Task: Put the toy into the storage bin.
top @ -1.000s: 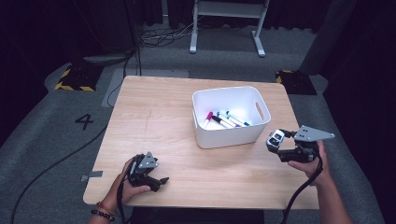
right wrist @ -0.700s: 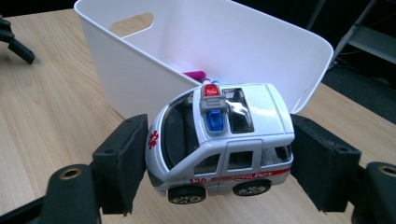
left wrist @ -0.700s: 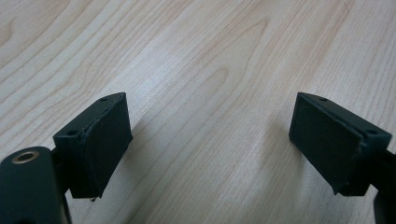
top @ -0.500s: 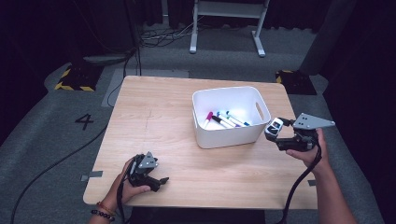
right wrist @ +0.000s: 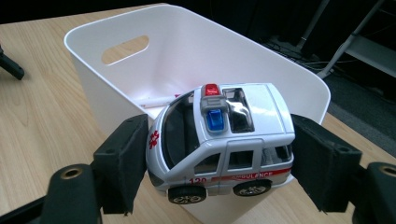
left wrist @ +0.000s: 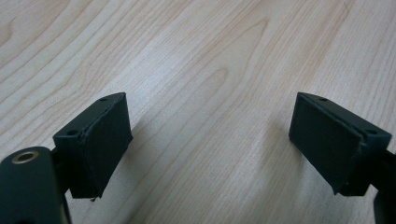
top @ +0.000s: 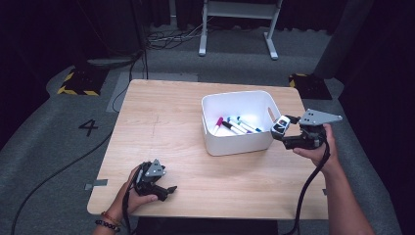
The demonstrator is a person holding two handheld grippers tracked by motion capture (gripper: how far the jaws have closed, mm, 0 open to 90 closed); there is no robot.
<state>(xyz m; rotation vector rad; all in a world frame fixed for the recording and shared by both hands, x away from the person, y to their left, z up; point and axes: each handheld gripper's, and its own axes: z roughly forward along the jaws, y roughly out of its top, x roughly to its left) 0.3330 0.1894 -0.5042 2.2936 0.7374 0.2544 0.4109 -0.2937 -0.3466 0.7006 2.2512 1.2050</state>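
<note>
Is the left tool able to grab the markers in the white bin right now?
Probably not yet: the left tool rests open at the wooden table's near edge, apart from the white plastic bin holding the coloured markers.

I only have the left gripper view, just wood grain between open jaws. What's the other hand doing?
Observer: The right gripper is shut on a toy ambulance, clamped front and rear.
Operator: Where is it over the table?
Observer: At the right wall of a white bin, about level with its rim.
Operator: Anything in that bin?
Observer: Several markers lie on its floor.
</note>
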